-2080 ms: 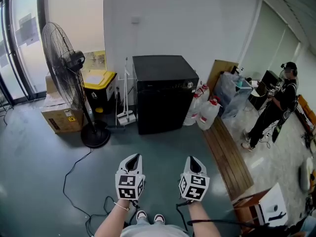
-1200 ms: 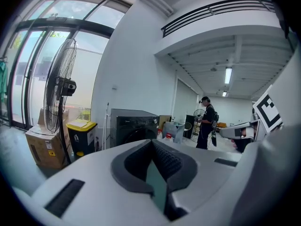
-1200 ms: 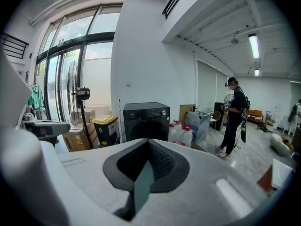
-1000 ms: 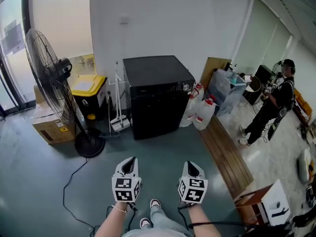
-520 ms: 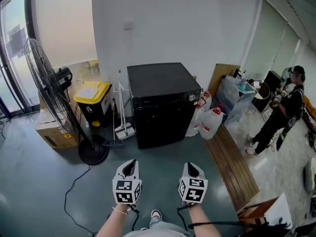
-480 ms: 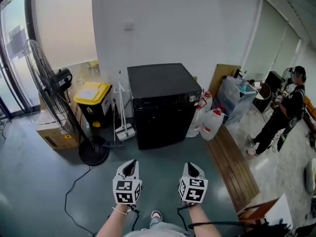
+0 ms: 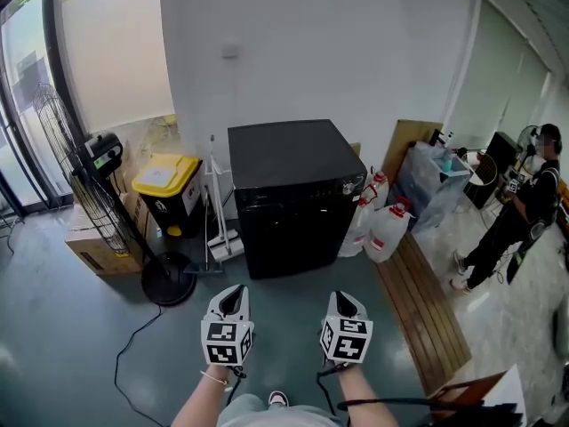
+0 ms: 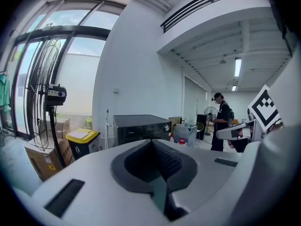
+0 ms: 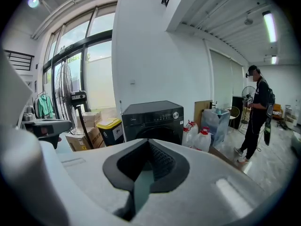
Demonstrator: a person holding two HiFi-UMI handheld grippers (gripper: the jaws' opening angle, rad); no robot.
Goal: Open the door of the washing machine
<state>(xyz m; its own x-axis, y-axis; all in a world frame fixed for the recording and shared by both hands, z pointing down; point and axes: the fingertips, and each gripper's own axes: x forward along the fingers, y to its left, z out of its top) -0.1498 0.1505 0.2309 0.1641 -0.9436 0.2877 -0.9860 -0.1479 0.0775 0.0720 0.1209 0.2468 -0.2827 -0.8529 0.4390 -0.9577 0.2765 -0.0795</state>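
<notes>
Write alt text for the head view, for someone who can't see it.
A black front-loading washing machine, door closed, stands against a white wall ahead of two shut, empty hand-held tools, left tool and right tool. A yellow-lidded black bin sits left of it, white plastic jugs right.

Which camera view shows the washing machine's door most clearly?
The right gripper view: it faces the washing machine front-on, and the round door shows clearly. The head view looks down, so the front is dark and foreshortened. The left gripper view shows the washing machine small and at an angle, its door mostly hidden.
</notes>
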